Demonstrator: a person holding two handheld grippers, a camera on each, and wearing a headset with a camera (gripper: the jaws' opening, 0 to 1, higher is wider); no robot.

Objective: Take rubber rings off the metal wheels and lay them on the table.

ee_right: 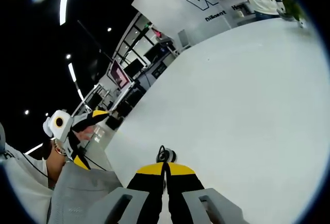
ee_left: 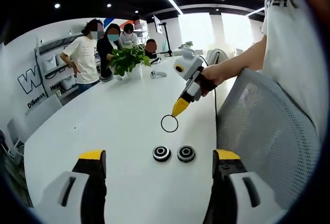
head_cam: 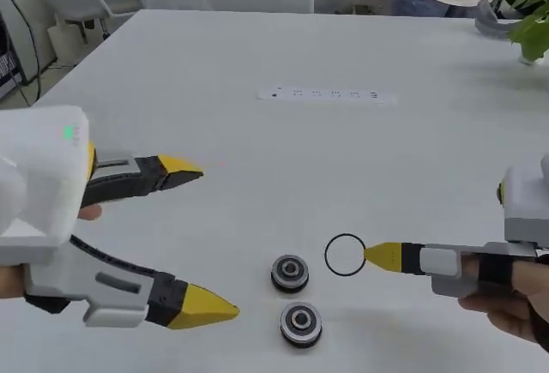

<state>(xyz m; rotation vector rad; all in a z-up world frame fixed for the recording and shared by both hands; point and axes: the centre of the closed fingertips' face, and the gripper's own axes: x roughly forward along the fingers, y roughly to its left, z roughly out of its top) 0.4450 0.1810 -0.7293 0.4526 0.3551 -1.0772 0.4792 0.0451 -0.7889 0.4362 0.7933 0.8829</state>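
Nearest me, by the near edge of the table [head_cam: 274, 133], my left gripper [head_cam: 210, 239] has its jaws spread wide, holding nothing. Beside it stand a metal wheel [head_cam: 290, 273] and a second wheel [head_cam: 301, 323], close together. My right gripper [head_cam: 377, 255], jaws pressed together, pinches a thin black rubber ring [head_cam: 327, 255] just beyond the wheels; I cannot tell whether it touches the surface. If released carelessly, the springy ring may cling to a jaw or bounce into the wheels.

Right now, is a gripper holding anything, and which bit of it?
The right gripper holds the black rubber ring, its fingers shut on one side of its rim. The left gripper is open and holds nothing.
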